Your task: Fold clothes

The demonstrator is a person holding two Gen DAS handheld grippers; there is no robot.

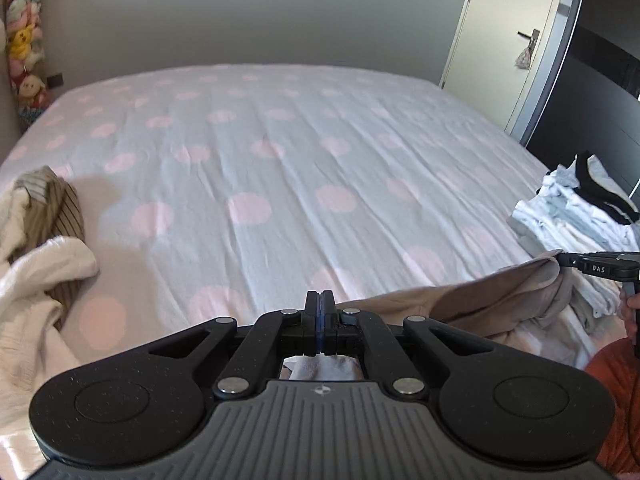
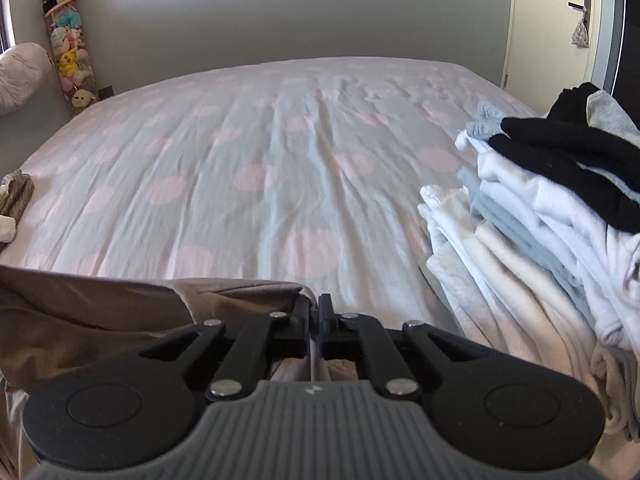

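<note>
1. The bed [image 1: 280, 152] fills both views, covered by a pale sheet with pink dots, creased lengthwise.
2. The left gripper [image 1: 319, 308] has its jaws pressed together, blue pads meeting. Whether cloth is pinched between them cannot be told from here; white fabric shows just beneath the jaws.
3. The right gripper [image 2: 315, 308] is nearly closed on the edge of a beige garment [image 2: 100, 320], a thin fold of it caught between the jaws.
4. In the left view that same garment [image 1: 480, 300] stretches from near the left gripper across to the right gripper [image 1: 566, 259], which clamps its far corner (the body bears the letters "DAS").
5. The garment hangs low over the near edge of the bed, slack in the middle.
6. A stack [image 2: 540, 208] of folded clothes, white, light blue and black, sits on the bed to the right, just beside the right gripper.
7. A loose heap [image 1: 40, 240] of cream and striped brown cloth lies at the bed's left edge.
8. Plush toys [image 2: 70, 52] hang in the far left corner; a door [image 2: 560, 20] stands at far right.
</note>
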